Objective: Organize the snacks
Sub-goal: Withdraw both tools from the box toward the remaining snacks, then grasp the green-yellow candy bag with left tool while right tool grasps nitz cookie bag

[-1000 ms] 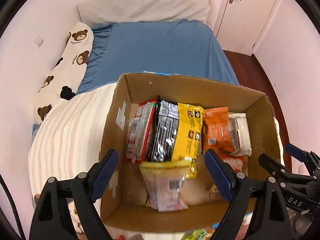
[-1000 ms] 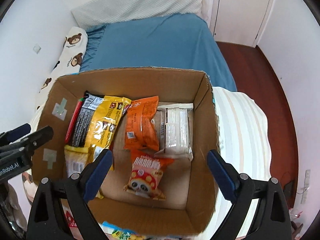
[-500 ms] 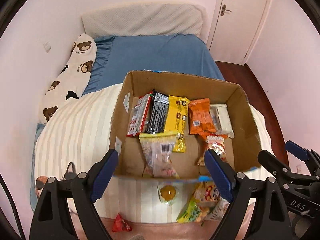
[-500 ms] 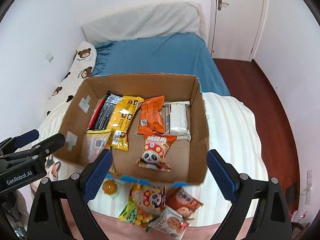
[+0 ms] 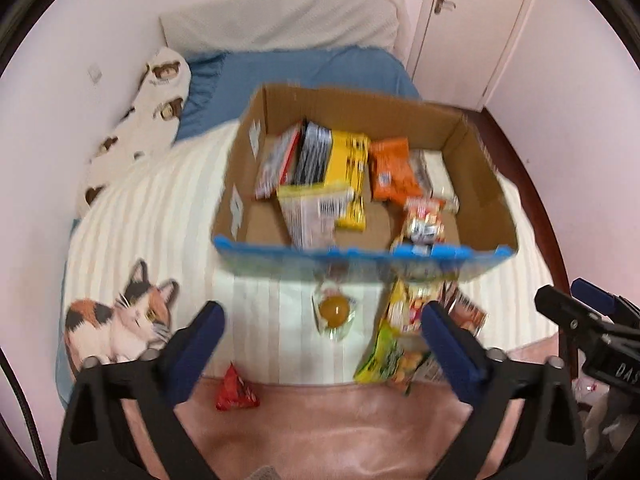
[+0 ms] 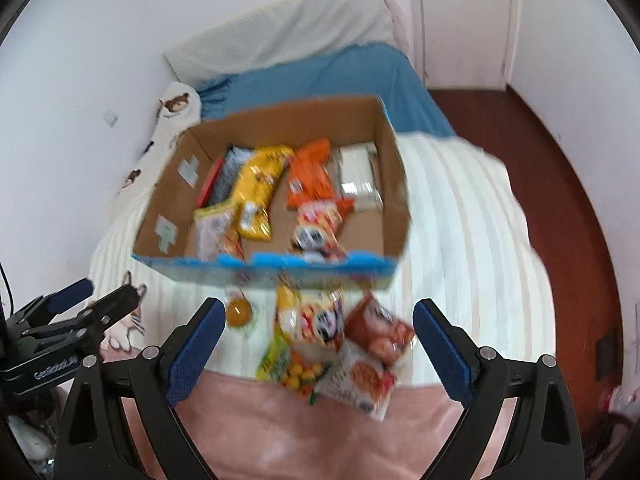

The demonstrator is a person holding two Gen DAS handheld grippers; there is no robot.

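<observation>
The left gripper (image 5: 322,334) is held above the bed (image 5: 160,216), pitched steeply down, its jaws just opened wider and now spread with nothing between them. The right gripper (image 6: 316,328) is held beside it over the same bed at a like downward pitch, its jaws also spread wide and empty. Each is seen at the edge of the other's view, the two being apart and not touching.
</observation>
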